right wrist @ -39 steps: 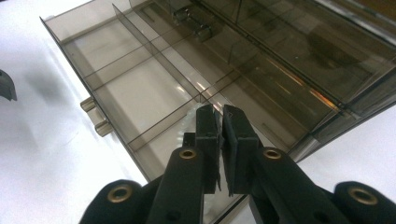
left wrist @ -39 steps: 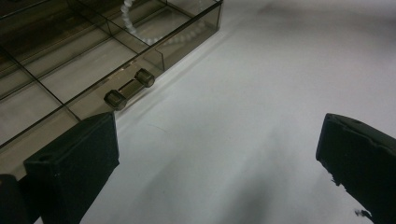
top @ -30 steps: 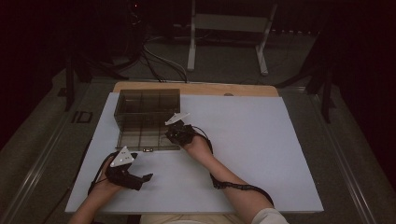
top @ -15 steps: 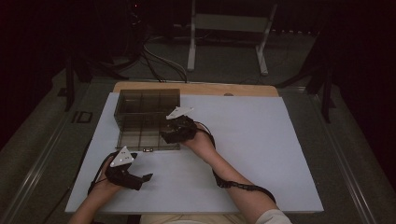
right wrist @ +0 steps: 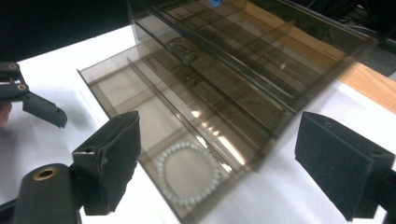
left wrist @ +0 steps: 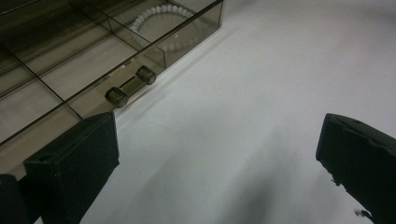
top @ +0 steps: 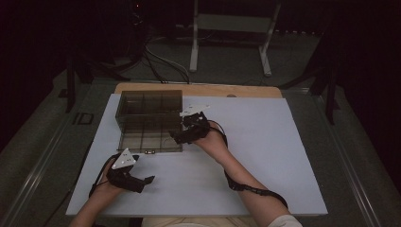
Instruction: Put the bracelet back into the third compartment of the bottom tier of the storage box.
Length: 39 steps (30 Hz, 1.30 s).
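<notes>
The white bead bracelet [right wrist: 189, 173] lies in the pulled-out drawer [top: 149, 134], just under the right hand-held gripper [top: 178, 138], whose jaws have just opened wide and hold nothing.

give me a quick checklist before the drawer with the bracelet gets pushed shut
1. Bracelet lies flat inside a front compartment of the drawer: ok.
2. Right hand-held gripper has let go, its jaws just opened with nothing between them: ok.
3. Right hand-held gripper clear of the drawer's path: not ok, it hovers over the drawer's front corner.
4. Left hand-held gripper open and free, near the drawer handle: ok.
5. Drawer lined up square with the box: cannot tell.
</notes>
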{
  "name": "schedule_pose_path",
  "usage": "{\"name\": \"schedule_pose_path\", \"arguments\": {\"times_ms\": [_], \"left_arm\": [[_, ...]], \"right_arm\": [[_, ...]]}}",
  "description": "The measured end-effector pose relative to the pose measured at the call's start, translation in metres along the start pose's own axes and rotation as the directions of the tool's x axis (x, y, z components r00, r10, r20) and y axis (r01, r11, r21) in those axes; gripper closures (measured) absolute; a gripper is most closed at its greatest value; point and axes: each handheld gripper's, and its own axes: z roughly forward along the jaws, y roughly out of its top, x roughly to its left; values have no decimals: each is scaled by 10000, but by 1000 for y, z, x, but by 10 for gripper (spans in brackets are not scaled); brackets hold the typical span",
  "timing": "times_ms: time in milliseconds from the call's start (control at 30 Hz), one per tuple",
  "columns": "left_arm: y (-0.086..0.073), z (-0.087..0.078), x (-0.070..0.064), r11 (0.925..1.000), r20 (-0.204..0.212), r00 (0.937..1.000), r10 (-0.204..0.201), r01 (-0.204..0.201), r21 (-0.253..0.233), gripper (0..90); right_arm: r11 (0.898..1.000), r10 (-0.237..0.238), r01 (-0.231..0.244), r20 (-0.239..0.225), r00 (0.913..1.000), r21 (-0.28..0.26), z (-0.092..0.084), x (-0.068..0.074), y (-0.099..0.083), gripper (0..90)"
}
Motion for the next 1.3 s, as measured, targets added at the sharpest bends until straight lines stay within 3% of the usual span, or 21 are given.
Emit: {"name": "schedule_pose_path", "arguments": {"times_ms": [100, 233, 367, 867, 1300], "left_arm": [[0, 0, 0, 10000, -4, 10000, 2, -2, 3, 7], [0, 0, 0, 10000, 0, 10000, 7, -7, -13, 7], [0, 0, 0, 10000, 8, 10000, -6, 6, -2, 7], [0, 0, -1, 10000, 19, 10000, 43, -43, 28, 7], [0, 0, -1, 10000, 15, 10000, 40, -41, 35, 7]], "right_arm": [[9996, 209, -210, -43, 9998, -162, -14, -10, -5, 105], [9998, 186, -184, 240, 9995, -89, -25, -21, -11, 35], [9993, 360, -362, 453, 9983, 35, -35, -31, -19, 21], [9954, 938, -911, 1046, 9901, -306, -64, -57, -54, 20], [9899, 1364, -1279, 1636, 9770, -611, -90, -76, -94, 21]]}}
